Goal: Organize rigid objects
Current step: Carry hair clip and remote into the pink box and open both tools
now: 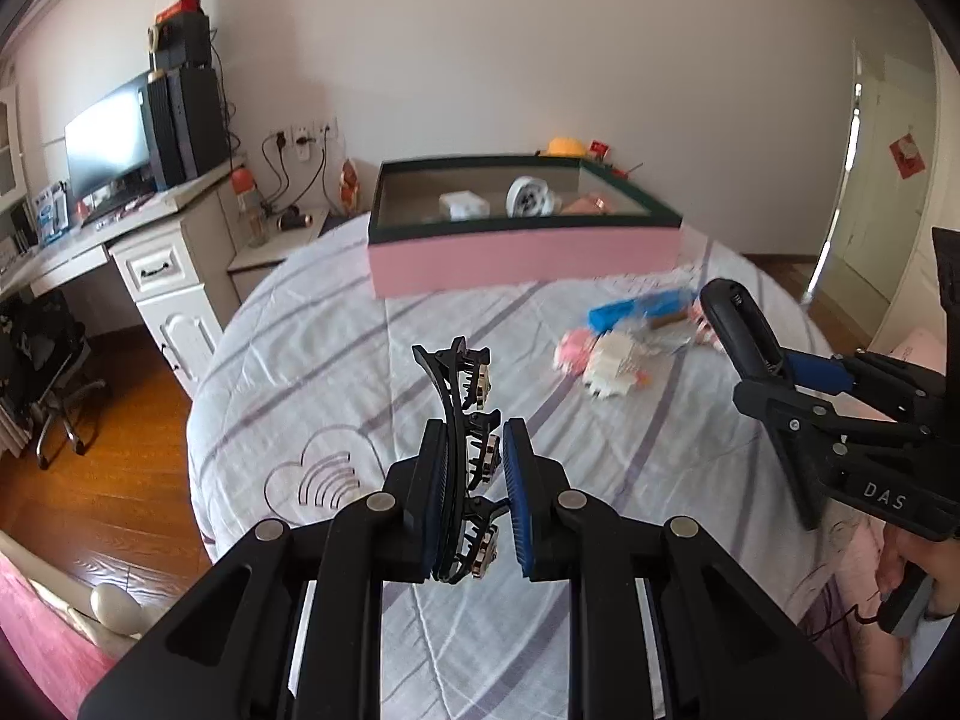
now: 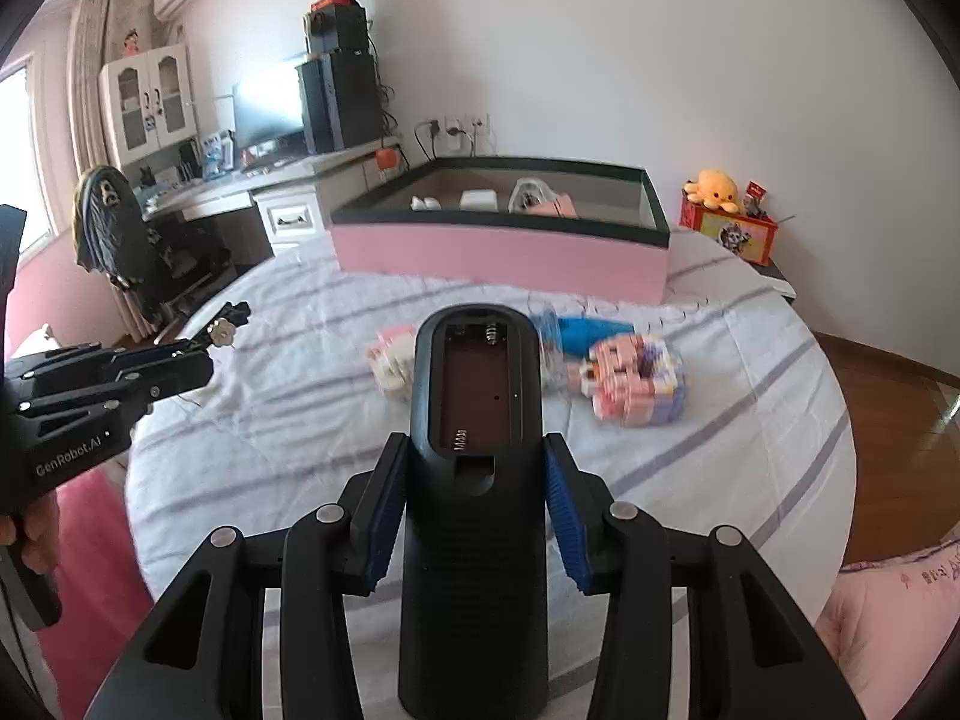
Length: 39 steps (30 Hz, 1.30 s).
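Note:
My left gripper [image 1: 474, 480] is shut on a black hair claw clip [image 1: 465, 420] with metal studs, held above the bed. My right gripper [image 2: 477, 510] is shut on a black remote control [image 2: 474, 420] with its battery bay open and empty; it also shows in the left wrist view [image 1: 741, 324]. A pink box with a dark green rim [image 1: 522, 252] [image 2: 498, 252] stands at the far side of the bed and holds a white clock [image 1: 528, 197], a white block and a pink item.
Loose toys lie on the striped bedspread: a pink-and-white brick figure [image 2: 636, 384], a blue tube [image 2: 582, 327] and a smaller pink-white figure [image 2: 390, 360]. A desk with a monitor [image 1: 108, 138] stands at left. A bedside stand holds a yellow plush [image 2: 714, 186].

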{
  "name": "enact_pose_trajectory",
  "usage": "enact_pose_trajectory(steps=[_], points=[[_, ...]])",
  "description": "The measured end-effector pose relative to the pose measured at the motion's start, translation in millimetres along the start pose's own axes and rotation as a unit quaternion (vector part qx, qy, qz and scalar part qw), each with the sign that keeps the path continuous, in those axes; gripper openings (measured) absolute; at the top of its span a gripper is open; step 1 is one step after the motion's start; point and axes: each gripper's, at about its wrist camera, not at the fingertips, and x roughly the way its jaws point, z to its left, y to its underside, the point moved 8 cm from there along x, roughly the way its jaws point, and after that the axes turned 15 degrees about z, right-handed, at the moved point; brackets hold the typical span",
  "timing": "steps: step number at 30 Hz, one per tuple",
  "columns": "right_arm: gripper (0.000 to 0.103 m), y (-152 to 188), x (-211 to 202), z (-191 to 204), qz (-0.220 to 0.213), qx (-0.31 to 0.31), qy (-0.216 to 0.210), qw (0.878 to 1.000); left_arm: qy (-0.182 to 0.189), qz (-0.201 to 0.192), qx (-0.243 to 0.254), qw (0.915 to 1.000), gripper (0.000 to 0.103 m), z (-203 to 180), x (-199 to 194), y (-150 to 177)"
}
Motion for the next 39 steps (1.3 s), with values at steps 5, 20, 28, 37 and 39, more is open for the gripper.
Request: enact_pose_trajectory(steps=[5, 20, 28, 37, 39], points=[[0.045, -9, -16, -2, -0.022, 0.003, -0.006, 1.0, 0.0, -0.019, 0.005, 0.9998, 0.019, -4, -16, -9], [0.045, -27, -50, 2, -0.064, 0.001, -0.015, 0.998, -0.005, -0.065, 0.001, 0.9979, 0.019, -7, -58, -30], [0.045, -60, -90, 4, -0.112, -0.016, -0.004, 0.994, -0.032, -0.12, -0.018, 0.9921, 0.019, 4, -100, -59], [0.045, -100, -121, 3, -0.156, -0.037, 0.005, 0.987, -0.057, -0.169, -0.035, 0.9834, 0.019, 17, -130, -93], [0.045, -108, -121, 3, -0.158, -0.04, 0.007, 0.987, -0.065, -0.171, -0.035, 0.9824, 0.019, 20, -131, -102]])
